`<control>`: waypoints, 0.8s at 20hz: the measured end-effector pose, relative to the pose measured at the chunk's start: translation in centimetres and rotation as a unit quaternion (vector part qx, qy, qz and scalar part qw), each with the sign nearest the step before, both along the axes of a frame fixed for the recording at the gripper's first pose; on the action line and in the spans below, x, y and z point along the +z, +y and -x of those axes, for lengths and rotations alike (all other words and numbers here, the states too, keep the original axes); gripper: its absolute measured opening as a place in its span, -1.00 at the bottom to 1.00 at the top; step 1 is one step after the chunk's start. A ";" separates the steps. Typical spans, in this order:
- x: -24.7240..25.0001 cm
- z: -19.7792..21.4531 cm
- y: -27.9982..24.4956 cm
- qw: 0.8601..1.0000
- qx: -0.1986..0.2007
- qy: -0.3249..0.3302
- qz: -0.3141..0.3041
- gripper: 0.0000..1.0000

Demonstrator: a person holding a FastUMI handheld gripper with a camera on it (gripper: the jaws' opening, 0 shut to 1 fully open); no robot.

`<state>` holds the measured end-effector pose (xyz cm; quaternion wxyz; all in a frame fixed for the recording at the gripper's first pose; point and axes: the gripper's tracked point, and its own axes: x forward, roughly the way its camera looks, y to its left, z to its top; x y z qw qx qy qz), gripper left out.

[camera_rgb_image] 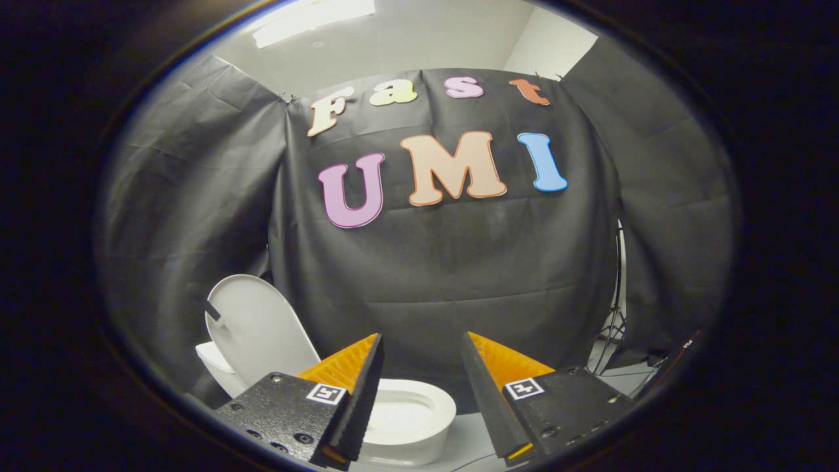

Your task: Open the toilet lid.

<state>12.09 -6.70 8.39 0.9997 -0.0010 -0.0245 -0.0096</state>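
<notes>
- The toilet lid (257, 328) stood raised, tipped back on its hinge past upright and resting toward the tank (216, 370) behind it — a pose that would hold by its own weight, so by my reading the opening was already done.
- Below it the toilet seat (419, 410) lay flat around the bowl, uncovered, just beyond the fingers and partly hidden by the left one.
- The gripper (421, 387) hung apart from the toilet, its fingers spread wide with nothing between them; they touched neither lid nor seat, which suits a lid that needs no more support.
- A small dark tab (211, 309) showed on the lid's edge — possibly a grasping aid, though too small to tell.
- Beyond everything hung the booth's black cloth wall (459, 262), with a stand (616, 328) at its right side.
</notes>
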 end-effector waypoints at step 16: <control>-1.2 1.1 -0.6 0.999 -0.025 0.008 -0.032 0.46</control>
